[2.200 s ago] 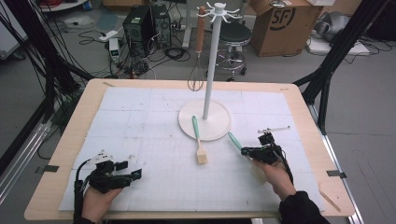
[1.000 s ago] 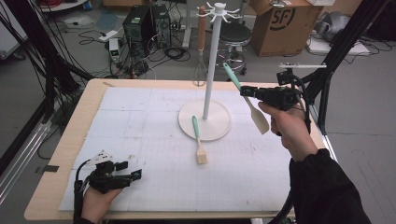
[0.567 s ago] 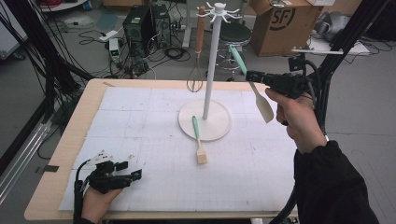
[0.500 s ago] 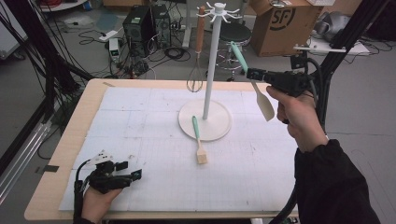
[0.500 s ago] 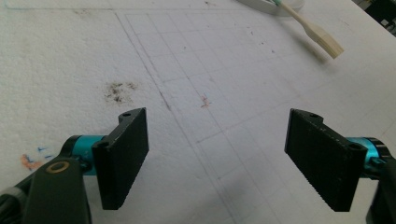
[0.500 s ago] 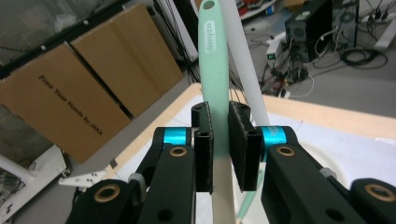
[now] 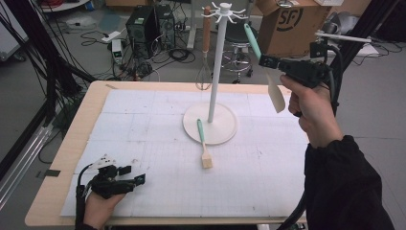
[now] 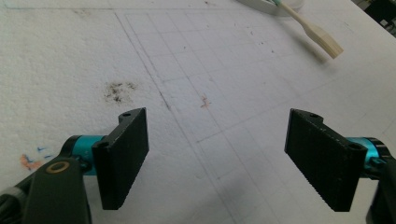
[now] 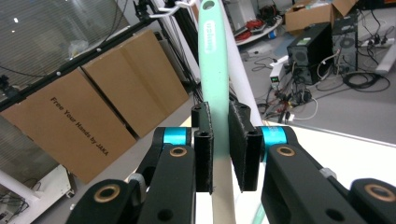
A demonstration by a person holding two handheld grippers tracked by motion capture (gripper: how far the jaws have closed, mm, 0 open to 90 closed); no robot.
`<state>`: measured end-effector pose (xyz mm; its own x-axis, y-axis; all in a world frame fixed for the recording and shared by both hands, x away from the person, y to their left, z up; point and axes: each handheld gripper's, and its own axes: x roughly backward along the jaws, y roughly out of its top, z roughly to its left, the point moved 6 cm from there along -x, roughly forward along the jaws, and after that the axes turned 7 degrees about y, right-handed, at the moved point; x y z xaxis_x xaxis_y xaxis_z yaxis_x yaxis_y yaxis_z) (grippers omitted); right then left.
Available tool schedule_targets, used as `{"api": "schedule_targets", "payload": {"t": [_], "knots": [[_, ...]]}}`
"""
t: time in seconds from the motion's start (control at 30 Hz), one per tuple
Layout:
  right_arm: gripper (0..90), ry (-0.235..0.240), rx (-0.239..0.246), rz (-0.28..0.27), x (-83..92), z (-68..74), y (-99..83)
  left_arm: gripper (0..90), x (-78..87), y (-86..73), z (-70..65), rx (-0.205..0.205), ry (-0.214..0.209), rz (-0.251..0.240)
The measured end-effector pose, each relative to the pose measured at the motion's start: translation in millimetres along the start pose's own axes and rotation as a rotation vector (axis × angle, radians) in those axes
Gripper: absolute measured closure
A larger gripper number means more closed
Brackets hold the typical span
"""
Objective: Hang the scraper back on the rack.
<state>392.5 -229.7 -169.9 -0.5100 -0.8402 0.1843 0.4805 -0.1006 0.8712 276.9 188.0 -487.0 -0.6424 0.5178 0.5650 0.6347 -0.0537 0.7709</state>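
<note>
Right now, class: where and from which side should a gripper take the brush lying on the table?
Grip the brush on its green handle, coming from above with jaws across it. The handle end rests raised on the stand's base, leaving room beneath, while the pale head lies flat on the mat.

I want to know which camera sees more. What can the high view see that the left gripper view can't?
High view alone: the white stand with hooks on top, a whisk hanging from it, and the right gripper lifted beside the hooks, shut on a green-handled spatula.

Left gripper view alone: its own black pads close up, wide apart with nothing between them, and a dark smudge on the mat.

Both: the white grid mat and the green-handled brush lying near the stand's base.
</note>
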Motion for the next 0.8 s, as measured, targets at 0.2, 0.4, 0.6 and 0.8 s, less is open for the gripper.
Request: {"api": "schedule_targets", "payload": {"t": [0.2, 0.4, 0.6, 0.8], "knots": [[80.7, 0.008, 0.013, 0.001, -5.8, 7.2, 5.7, 22.3, 0.1, 0.0, -0.2, -0.002, -0.002, -0.001], [80.7, 0.013, 0.033, 0.007, -12.4, 13.6, 7.8, 22.3, 0.3, -0.2, -0.7, -0.001, -0.008, 0.0], [80.7, -0.006, 0.048, 0.021, -17.5, 13.1, 6.7, 22.3, 0.4, -0.3, -0.7, -0.003, -0.008, 0.0], [80.6, -0.015, 0.048, 0.026, -20.9, 11.5, 7.0, 22.3, 0.3, -0.3, -0.8, -0.003, -0.008, 0.0]]}}
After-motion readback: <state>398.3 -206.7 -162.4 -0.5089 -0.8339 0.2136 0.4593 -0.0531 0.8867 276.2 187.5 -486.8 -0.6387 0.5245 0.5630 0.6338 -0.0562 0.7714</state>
